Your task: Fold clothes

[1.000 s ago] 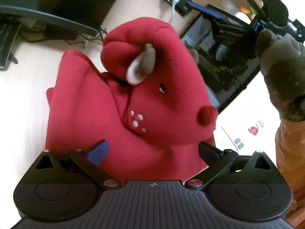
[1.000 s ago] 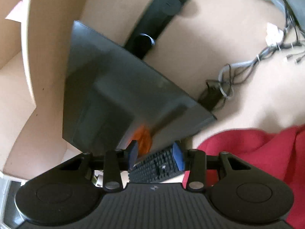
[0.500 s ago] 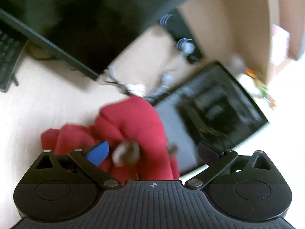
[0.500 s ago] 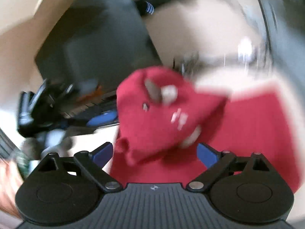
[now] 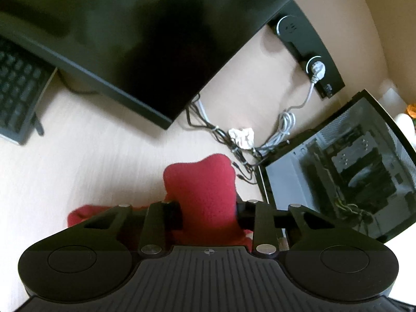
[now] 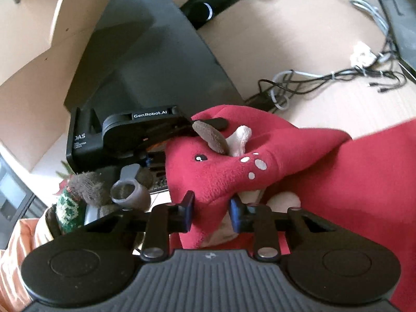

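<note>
Red fleece reindeer hood (image 6: 223, 171), snout down, antlers up; left gripper (image 5: 208, 215) pinches it, right gripper (image 6: 212, 208) closing on it.

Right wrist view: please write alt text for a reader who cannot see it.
The right gripper is closing its jaws on a red fleece garment with a reindeer-face hood, fabric bunched between them. The left gripper grips the hood's far edge by its brown ear. Behind lie a light wooden desk, a dark computer case and tangled cables.
</note>
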A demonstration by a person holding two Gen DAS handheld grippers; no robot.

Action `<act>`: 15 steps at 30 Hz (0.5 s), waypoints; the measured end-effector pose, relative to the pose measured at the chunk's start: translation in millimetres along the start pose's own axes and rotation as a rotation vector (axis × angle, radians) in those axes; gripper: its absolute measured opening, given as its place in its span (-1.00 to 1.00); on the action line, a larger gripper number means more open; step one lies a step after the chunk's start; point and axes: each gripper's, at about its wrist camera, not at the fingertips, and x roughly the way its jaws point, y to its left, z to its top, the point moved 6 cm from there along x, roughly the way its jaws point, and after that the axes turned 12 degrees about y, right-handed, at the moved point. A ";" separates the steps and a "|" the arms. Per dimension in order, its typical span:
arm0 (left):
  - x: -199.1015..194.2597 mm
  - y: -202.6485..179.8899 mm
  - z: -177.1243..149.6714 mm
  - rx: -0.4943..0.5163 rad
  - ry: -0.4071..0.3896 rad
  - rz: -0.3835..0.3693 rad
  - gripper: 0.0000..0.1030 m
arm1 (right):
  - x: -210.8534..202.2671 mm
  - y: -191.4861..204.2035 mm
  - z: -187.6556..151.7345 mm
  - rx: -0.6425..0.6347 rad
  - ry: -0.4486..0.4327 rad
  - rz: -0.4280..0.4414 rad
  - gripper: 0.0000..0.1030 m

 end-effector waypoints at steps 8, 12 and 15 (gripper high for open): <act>-50.2 -41.7 -40.2 0.077 -0.067 -0.088 -0.44 | -68.5 5.3 40.2 -0.312 -0.022 -0.022 -0.58; -45.9 -27.9 -101.4 0.099 -0.030 -0.033 -0.30 | -67.7 -5.8 7.3 -0.398 0.129 -0.028 -0.57; -35.4 5.7 -131.7 0.022 0.029 -0.027 0.07 | -39.2 -30.5 -41.6 -0.377 0.297 -0.081 -0.54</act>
